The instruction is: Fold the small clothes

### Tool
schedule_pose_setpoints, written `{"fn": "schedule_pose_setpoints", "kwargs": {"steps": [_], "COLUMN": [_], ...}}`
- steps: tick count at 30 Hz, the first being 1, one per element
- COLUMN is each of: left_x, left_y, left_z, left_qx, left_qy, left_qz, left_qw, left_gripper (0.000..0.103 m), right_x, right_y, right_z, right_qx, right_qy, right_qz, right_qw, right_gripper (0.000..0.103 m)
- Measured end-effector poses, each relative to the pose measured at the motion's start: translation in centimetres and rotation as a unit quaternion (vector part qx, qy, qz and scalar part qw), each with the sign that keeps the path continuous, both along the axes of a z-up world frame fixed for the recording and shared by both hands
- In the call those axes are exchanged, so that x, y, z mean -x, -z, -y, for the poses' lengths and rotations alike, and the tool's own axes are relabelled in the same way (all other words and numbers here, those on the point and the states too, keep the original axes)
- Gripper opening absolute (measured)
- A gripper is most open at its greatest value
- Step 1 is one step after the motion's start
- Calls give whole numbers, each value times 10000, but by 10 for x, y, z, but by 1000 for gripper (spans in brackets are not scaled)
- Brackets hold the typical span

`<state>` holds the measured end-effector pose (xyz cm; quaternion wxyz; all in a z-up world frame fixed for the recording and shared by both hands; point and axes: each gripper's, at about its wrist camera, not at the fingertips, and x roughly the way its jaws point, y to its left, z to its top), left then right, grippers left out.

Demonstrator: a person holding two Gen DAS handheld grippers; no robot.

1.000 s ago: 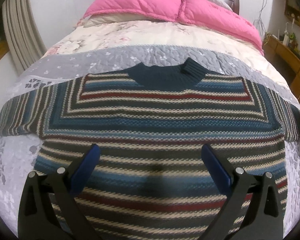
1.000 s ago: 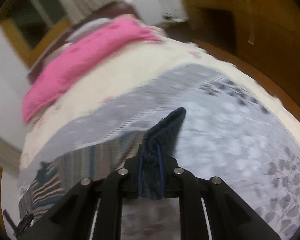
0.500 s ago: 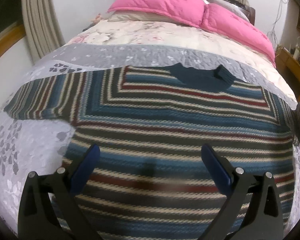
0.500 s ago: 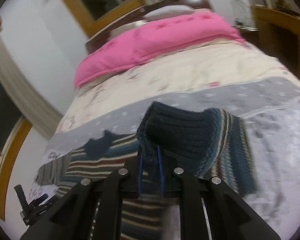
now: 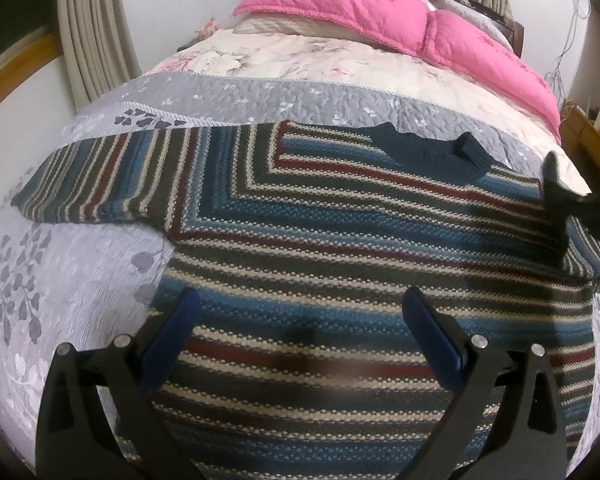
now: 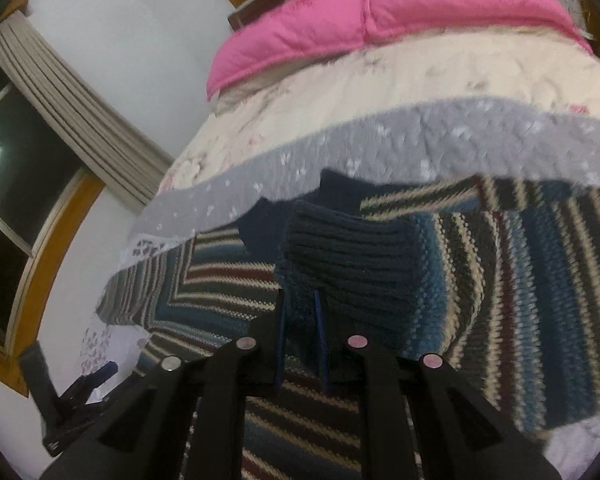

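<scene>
A striped knit sweater [image 5: 340,240] in blue, cream, dark green and red lies flat on the bed, its navy collar [image 5: 432,152] toward the pillows. Its one sleeve [image 5: 112,176] stretches out at the left. My left gripper [image 5: 300,320] hovers open over the sweater's lower body, nothing between its fingers. My right gripper [image 6: 302,320] is shut on the navy ribbed cuff [image 6: 352,260] of the other sleeve, holding it lifted and folded inward over the sweater's body [image 6: 228,304]. The right gripper [image 5: 560,196] shows dark at the right edge of the left wrist view.
The sweater rests on a grey quilted bedspread [image 5: 80,264] with a cream floral part [image 5: 320,60] and pink pillows [image 5: 380,8] beyond. A curtain [image 5: 92,32] and wall stand left of the bed, wooden furniture [image 5: 592,144] right. The left gripper [image 6: 80,392] shows low left in the right wrist view.
My right gripper has carried the sleeve cuff from out over the bedspread inward across the sweater's body. The left gripper has shifted left and stays open.
</scene>
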<state>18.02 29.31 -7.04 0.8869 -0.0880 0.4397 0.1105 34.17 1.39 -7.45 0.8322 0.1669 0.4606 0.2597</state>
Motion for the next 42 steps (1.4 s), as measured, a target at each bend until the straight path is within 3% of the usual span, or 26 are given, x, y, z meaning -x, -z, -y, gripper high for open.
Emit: {"fn": "schedule_pose_setpoints", "kwargs": {"steps": [7,9,11,13,16,21,28,34,38,40,41,42], "left_x": [-2,-5,-8,-12,-21,-47,-95,-132,-141,-145,-147,-149], "left_y": [0,0,-1,-2,-4,-5,14,48,55,54,53,51], "left_z": [4,8,14,21,35,83,143,157,161,167,170,174], "left_qx": [5,32,56,110,333,564,810,1103,1220,1253,1249,1239], "left_qy": [41,87,171,280,488,965,1465,1343,1348,1412,1439,1479], "left_qz": [31,24,23,26,25,-40,-413,-913,-859,-810,-795,-784], "left_qw": [10000,10000,9998,9995,9982,9937,9850,9805,9796,9787,9784,9781], "left_gripper": [100,100,100,100,100,100,100,100,99,92,77,69], "right_x": [-13,-13,-10,-3,13,49,100,122,127,126,126,126], "right_y": [45,54,56,50,30,13,27,36,42,45,46,46], "right_z": [-11,-14,-11,-1,25,73,104,96,101,98,98,97], "right_qx": [241,153,-313,-717,-909,-219,529,820,685,647,647,647], "right_qy": [34,-29,-170,-231,-136,375,623,518,556,563,563,562], "right_qz": [-495,-639,-766,-715,-506,-343,-420,-280,-231,-231,-233,-235], "right_qw": [9985,9978,9964,9946,9945,9985,9958,9949,9958,9960,9960,9960], "right_gripper": [15,23,47,50,52,54,54,53,53,53,53,53]}}
